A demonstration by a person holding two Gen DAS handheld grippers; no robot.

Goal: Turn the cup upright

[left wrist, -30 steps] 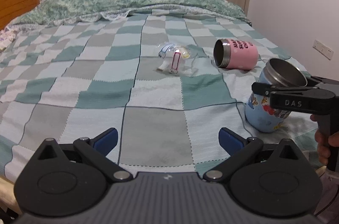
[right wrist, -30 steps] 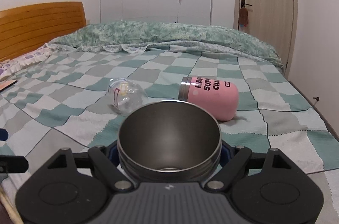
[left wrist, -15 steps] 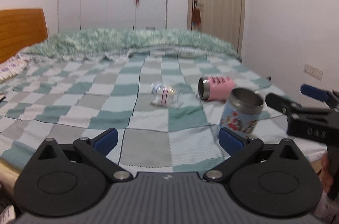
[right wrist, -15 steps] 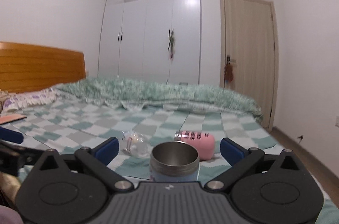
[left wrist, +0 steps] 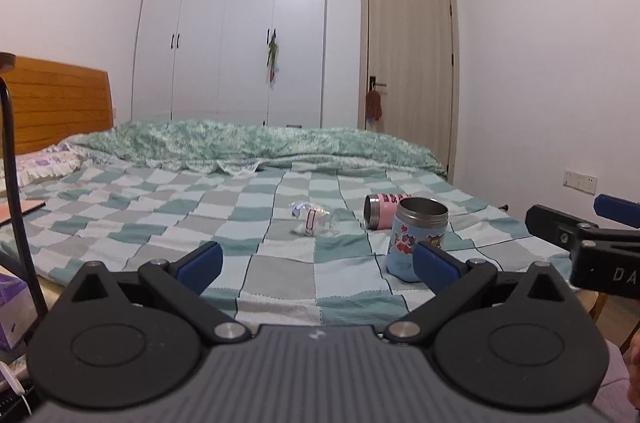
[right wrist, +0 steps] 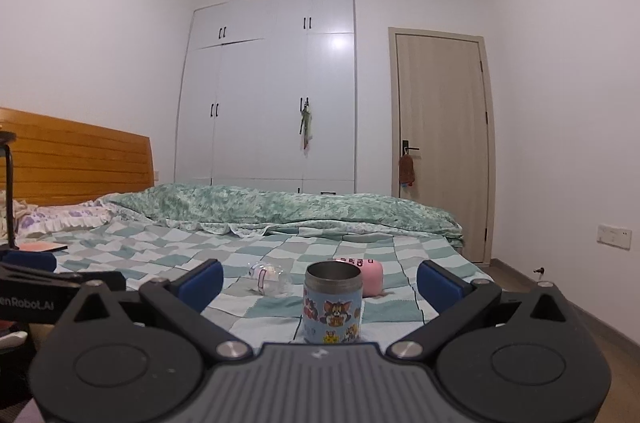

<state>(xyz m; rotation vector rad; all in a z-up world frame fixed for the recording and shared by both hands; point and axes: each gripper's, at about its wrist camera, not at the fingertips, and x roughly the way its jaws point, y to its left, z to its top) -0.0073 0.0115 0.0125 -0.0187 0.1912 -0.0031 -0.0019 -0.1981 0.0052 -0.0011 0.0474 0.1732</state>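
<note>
two steel cups and one clear glass cup [left wrist: 314, 220] sit on the checkered bed [left wrist: 280, 271]. the blue cartoon cup [right wrist: 333, 303] stands upright near the front edge; the pink cup [right wrist: 370, 276] lies on its side just behind it. left claw [left wrist: 316, 257] and right claw [right wrist: 320, 277] both gape wide, empty.

both wrist views low, facing bed [left wrist: 280, 263], wardrobe [right wrist: 272, 87]

Each gripper, left [left wrist: 316, 257] and right [right wrist: 320, 279], was observed to consist of a ribbed grey housing flanked by two black circular discs, with black linkage arms fastened by silver screws. Blue pads [left wrist: 199, 258] were fitted to the fingers. White lettering was noted on the black side bodies.
</note>
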